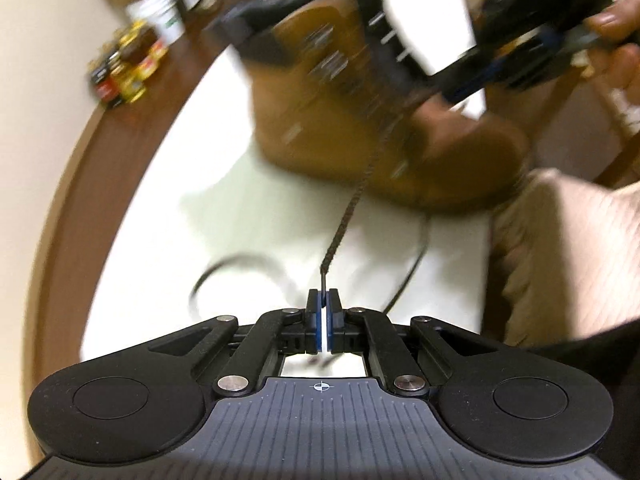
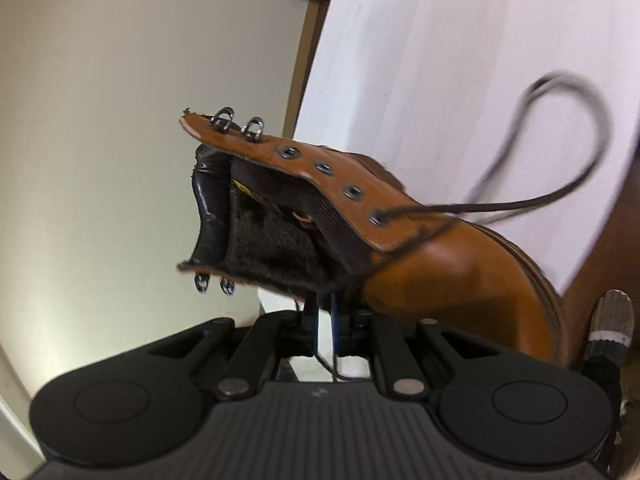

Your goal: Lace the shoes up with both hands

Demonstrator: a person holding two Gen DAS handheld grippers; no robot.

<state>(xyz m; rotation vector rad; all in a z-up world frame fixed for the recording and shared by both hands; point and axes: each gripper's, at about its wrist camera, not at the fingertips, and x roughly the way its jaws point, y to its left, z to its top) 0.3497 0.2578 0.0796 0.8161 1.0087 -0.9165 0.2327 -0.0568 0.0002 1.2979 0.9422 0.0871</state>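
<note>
Clearly, the left tongs point(image 1: 323, 300) are clamped on the tip of the dark lace point(image 1: 370, 168), whose taut run climbs straight ahead of them to the tan boot point(image 1: 320, 120), blurred, lying on the white surface point(image 1: 160, 216). Beyond the boot and to the right, a hand point(image 1: 616, 36) holds the right tongs point(image 2: 323, 312) against the boot. In the right wrist view these tongs stand slightly parted just under the boot's dark lining, with a thin strand of lace passing between them; whether the pads press on it cannot be told. A slack loop of lace curls over the surface to the upper right of them. Jars point(image 1: 124, 64) stand far to the left.
</note>
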